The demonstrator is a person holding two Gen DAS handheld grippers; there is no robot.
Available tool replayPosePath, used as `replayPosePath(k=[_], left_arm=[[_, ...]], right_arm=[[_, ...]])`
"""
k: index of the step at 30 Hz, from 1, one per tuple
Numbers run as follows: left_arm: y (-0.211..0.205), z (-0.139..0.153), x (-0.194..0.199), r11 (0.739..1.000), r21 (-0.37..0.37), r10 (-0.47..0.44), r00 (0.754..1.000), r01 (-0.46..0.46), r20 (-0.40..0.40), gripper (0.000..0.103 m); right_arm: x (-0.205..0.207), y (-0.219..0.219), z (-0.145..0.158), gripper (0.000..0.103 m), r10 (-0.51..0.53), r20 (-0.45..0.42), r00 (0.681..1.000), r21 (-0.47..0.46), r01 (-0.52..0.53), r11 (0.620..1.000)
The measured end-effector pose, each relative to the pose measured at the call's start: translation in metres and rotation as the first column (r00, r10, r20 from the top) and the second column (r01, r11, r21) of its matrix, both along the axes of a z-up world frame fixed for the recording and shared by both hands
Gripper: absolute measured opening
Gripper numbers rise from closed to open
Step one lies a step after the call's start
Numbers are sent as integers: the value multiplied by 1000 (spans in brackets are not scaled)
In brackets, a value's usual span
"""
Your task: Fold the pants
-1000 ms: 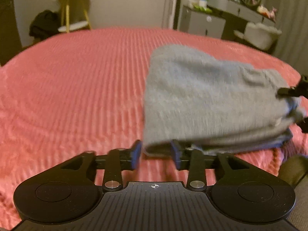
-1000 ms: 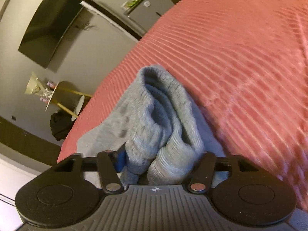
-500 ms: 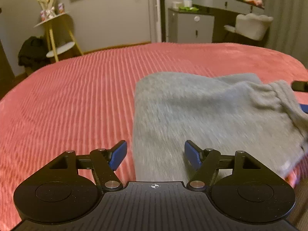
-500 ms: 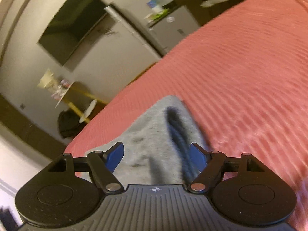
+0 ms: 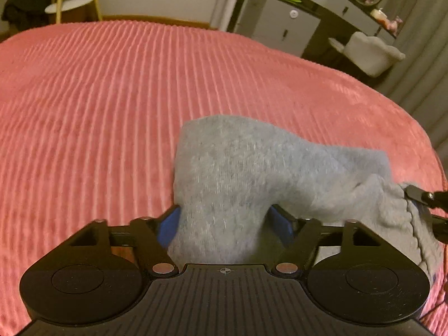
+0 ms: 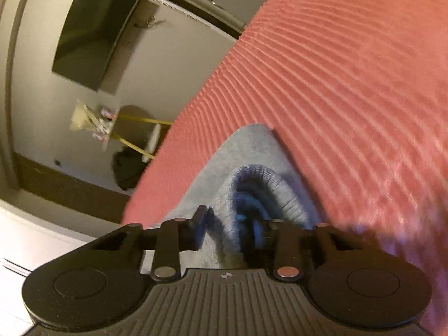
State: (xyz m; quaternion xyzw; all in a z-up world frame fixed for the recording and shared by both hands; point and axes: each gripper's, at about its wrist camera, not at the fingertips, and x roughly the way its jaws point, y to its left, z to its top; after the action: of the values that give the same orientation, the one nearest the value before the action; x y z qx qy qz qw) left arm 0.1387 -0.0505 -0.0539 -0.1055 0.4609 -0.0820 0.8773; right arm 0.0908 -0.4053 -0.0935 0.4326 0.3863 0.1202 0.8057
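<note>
Left wrist view: my left tongs [image 5: 224, 221] pinch the grey pants [image 5: 252, 168] bunched near the red bed's [image 5: 98, 98] right edge. My right tongs [image 6: 232, 218] grip the ribbed waistband. I judge the fold partly done, with 1 more fold left.

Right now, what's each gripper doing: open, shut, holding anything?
Left gripper: shut on the gray pants.
Right gripper: shut on the gray pants' ribbed end.
</note>
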Motion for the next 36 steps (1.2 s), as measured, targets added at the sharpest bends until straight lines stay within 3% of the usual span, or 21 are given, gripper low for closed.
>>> replayPosePath(k=[1,4,7,8,9,10,11,12,13,15,19,23,25,28,30,33,36], left_arm=[[-2,1,-1,1000,2,-3,1000,3,13,56],[0,7,-17,1000,12,17,995,-19,94,36],[11,7,-27,998,-5,67,990,-67,128,31],[12,8,-30,997,-1,73,989,-74,126,33],[11,8,-31,997,19,74,991,-76,116,45],[9,10,-32,996,48,68,992,-73,102,53],[7,12,-34,997,59,51,994,-57,95,54],[8,14,-39,998,49,19,996,-24,90,58],[9,16,-43,999,36,-14,997,11,75,71],[9,14,-52,999,24,-45,998,44,47,79],[9,1,-68,999,27,-39,999,39,14,82],[23,-8,-81,996,-90,23,998,-28,-54,86],[31,-10,-86,988,-143,36,995,-49,-91,86],[39,-11,-102,980,-187,47,992,-68,-113,86],[42,-10,-118,971,-220,77,993,-95,-89,86],[50,-12,-137,940,-304,127,986,-155,-110,85],[50,-16,-152,909,-370,149,979,-192,-141,85]], right_arm=[[0,3,4,23,7,20,1000,-28,-7,1000],[-1,14,28,20,53,108,993,-94,-43,995],[-5,9,42,17,35,211,977,-76,-20,997],[-5,5,44,17,20,210,978,-118,5,993],[-3,4,43,21,2,171,985,-191,31,981],[-3,1,41,33,-2,132,991,-251,35,967],[-5,-1,41,40,-2,112,994,-270,32,962],[-11,-4,41,54,1,107,994,-261,28,965],[-18,-7,42,68,9,107,994,-248,18,969],[-33,-9,41,83,40,93,995,-255,-15,967],[-52,-1,20,87,96,-23,995,-266,-98,959],[-62,-7,-6,88,76,-92,993,-94,-84,992],[-66,-4,-8,89,92,-93,991,-39,-96,995],[-79,9,-2,90,116,-86,990,-143,-128,981],[-86,14,3,90,108,-109,988,-159,-124,979],[-115,15,15,92,72,-73,995,-152,-82,985],[-136,13,16,94,78,-58,995,-62,-81,995]])
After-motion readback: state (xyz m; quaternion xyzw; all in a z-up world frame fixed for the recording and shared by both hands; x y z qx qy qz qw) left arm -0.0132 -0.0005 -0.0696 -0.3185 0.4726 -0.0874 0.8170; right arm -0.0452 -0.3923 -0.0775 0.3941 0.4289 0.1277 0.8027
